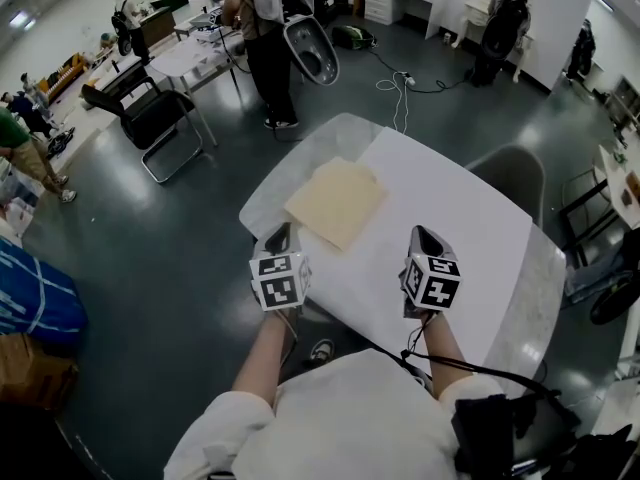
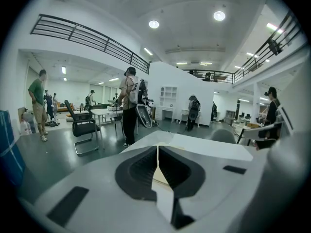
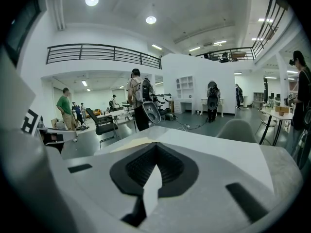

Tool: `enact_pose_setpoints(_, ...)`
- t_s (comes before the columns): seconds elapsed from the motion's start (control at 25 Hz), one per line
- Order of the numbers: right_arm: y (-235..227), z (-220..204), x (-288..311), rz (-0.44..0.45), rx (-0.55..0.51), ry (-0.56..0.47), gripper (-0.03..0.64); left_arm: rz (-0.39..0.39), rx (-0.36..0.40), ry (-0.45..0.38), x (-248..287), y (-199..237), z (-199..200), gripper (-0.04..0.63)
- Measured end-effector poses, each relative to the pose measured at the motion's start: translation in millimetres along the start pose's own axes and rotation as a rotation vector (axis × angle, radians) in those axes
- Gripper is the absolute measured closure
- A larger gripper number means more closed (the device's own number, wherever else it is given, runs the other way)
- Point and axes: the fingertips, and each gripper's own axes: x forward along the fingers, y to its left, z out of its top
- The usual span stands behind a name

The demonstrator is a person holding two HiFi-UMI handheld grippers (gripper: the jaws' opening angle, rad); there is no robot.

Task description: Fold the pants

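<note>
Pants (image 1: 335, 203) folded on table (image 1: 460, 218) (cream, squared); left gripper (image 1: 279, 236) and right gripper (image 1: 425, 236) both closed, empty

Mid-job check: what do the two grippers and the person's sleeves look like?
The left gripper and right gripper are pale grey shells tapering to a point, each carrying a white cube printed with black square markers. Their tongs are lined with dark ribbed pads. A thin black cable runs back from the right gripper. The sleeves are white.
</note>
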Motion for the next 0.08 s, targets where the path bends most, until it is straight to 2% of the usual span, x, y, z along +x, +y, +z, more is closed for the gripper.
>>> enact_pose_setpoints(0.08, 1.7, 2.8, -1.9, 0.001, -0.004, -0.001, 0.626, 0.001, -0.001, 0.001, -2.1, 0.7, 1.4, 0.580)
